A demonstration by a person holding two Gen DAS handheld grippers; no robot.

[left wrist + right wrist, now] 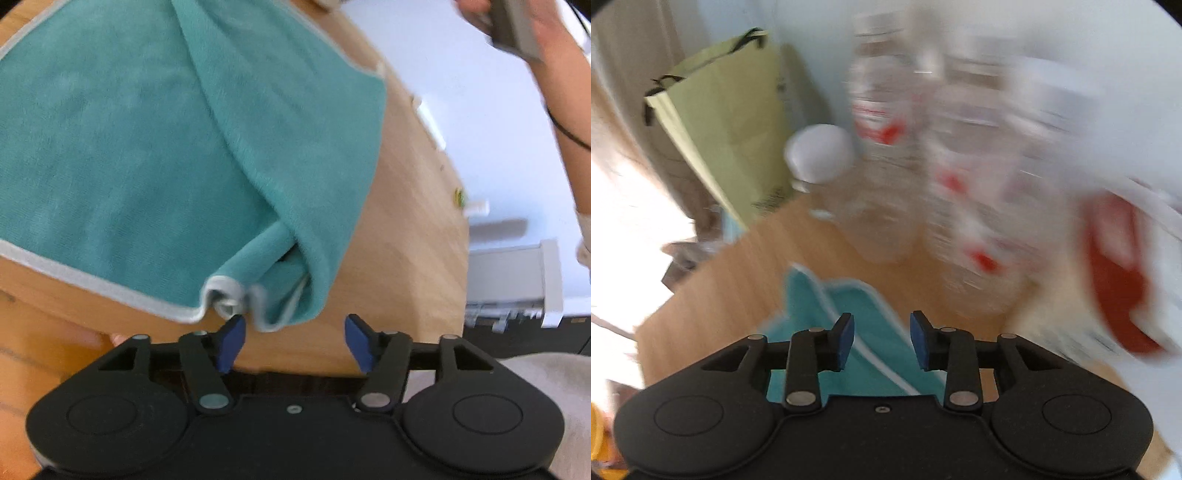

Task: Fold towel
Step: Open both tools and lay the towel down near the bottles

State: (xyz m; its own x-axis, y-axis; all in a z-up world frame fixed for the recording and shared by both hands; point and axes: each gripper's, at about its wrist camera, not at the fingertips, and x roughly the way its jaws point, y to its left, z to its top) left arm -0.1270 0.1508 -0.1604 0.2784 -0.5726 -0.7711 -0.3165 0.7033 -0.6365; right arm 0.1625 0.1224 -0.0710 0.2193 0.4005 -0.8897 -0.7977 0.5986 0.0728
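Note:
A teal towel [129, 147] with a pale grey hem lies on the wooden table [406, 221], one flap folded over along a diagonal ridge. Its bunched near corner [236, 295] sits just in front of my left gripper [293, 328], which is open with nothing between its blue pads; the left pad [232, 343] almost touches the hem. In the right wrist view a corner of the same towel [860, 314] lies under my right gripper [882, 332], whose jaws stand apart and empty. The person's other hand [517, 29] holds the right gripper at the top right.
Blurred clear plastic bottles [886, 166] with red labels stand at the back of the table, beside a white cap [820, 153] and a green paper bag [727, 122]. A red and white object [1119, 277] lies at the right. The table's right edge [461, 206] drops to a white floor.

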